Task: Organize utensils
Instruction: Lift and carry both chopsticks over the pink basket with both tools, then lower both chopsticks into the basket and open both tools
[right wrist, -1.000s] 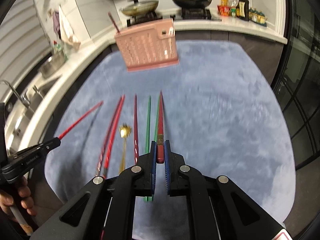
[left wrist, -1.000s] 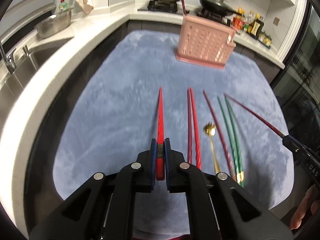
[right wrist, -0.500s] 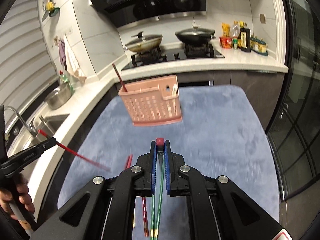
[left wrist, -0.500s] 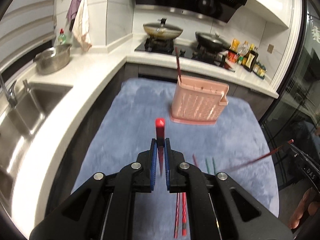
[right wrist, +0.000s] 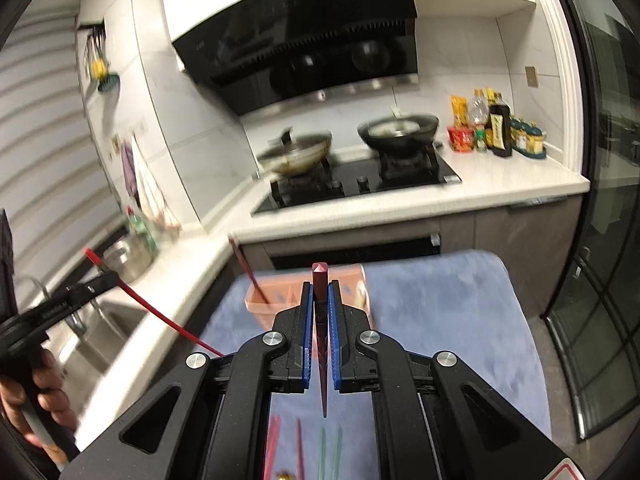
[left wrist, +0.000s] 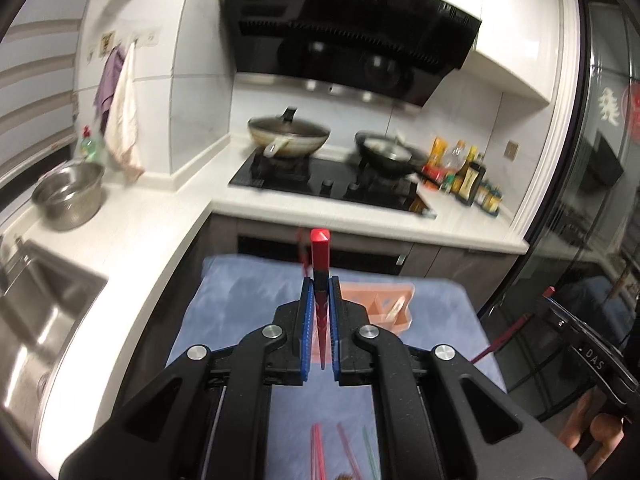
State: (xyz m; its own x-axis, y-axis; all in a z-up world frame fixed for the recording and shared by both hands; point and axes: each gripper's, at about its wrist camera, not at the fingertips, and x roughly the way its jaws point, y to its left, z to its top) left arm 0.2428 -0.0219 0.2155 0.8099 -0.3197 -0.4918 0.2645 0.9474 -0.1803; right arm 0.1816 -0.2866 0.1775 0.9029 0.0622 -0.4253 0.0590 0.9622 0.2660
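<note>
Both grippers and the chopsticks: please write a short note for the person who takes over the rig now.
Left gripper: shut on a bright red chopstick, lifted, thick end up.
Right gripper: shut on a dark red chopstick, lifted the same way.
Pink basket stands ahead on the blue mat; one chopstick already stands in it.
Left: drop both held chopsticks into the basket, then collect the chopsticks on the mat near you.

Bright red chopstick point(left wrist: 320, 252) in blue-padded black gripper point(left wrist: 320, 320), darker maroon chopstick point(right wrist: 321, 284), pink basket point(left wrist: 384, 308), fuzzy blue-grey mat point(right wrist: 460, 320).
</note>
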